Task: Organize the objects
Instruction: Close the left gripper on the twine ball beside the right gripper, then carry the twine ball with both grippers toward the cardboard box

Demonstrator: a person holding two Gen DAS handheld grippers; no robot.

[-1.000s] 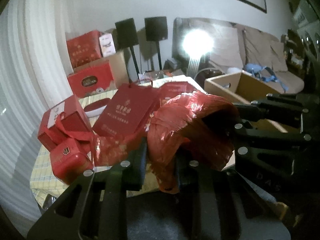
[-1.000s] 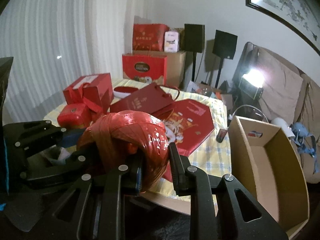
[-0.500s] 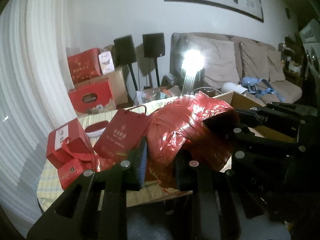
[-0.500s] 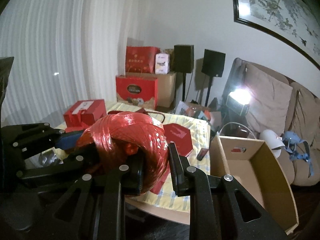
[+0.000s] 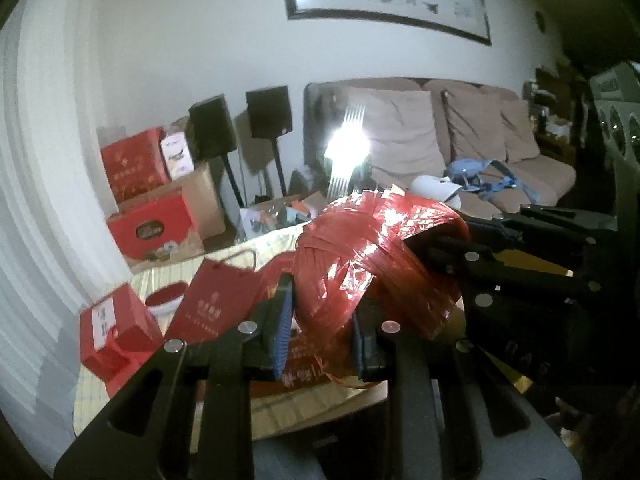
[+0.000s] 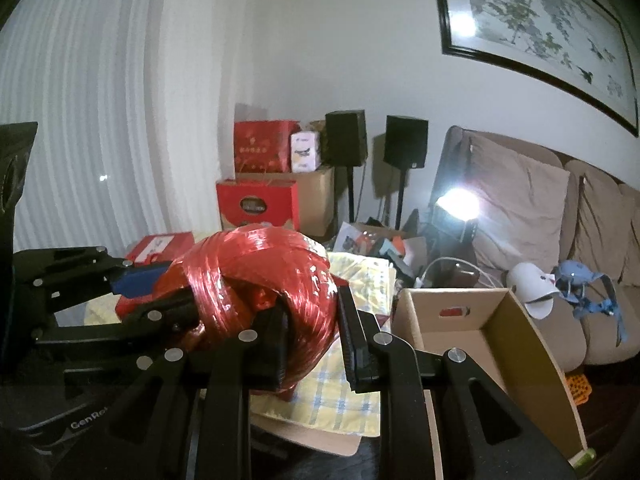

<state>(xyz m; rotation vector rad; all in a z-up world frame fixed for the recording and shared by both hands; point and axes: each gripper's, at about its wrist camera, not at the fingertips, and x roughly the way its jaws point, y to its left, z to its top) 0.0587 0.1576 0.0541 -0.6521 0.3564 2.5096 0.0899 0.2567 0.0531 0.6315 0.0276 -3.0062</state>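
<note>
Claws, left (image 5: 320, 328) and right (image 6: 314, 340), pinch red twine ball (image 6: 260, 280); "GenRo" legible.

We see a big ball of shiny red plastic twine (image 5: 372, 264), wound in crossing bands with a dark hollow at its centre. It hangs above the table, pinched on two sides between black gripper fingers, one loose strand end trailing beneath it.

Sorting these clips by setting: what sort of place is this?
Most likely a home living room: a sofa with cushions, a framed painting on the wall, and two speakers on stands.
</note>
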